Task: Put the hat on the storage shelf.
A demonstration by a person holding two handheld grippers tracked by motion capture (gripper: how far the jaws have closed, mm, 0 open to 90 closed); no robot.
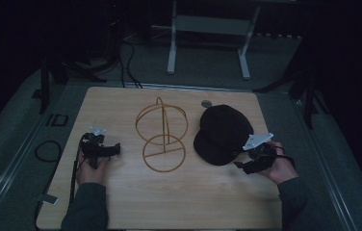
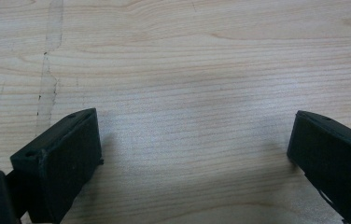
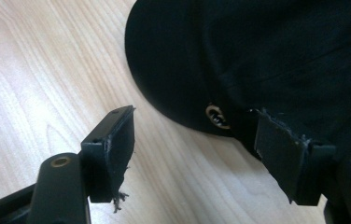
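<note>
A black cap (image 1: 222,132) lies flat on the wooden table (image 1: 121,202), right of centre. To its left stands a gold wire hat stand (image 1: 162,134), a looped frame on a ring base. My right gripper (image 1: 241,166) is at the cap's near edge, tilted toward it. In the right gripper view its jaws (image 3: 197,140) stand open, with the cap's brim (image 3: 173,70) just ahead and a brass eyelet (image 3: 215,115) between them; the pads press on nothing. My left gripper (image 1: 114,149) rests low at the table's left, open (image 2: 192,149) over bare wood.
A small round metal fitting (image 1: 206,103) sits in the table's far edge behind the cap. Cables (image 1: 49,151) lie on the floor to the left. A white frame's legs (image 1: 172,53) stand on the floor beyond the table.
</note>
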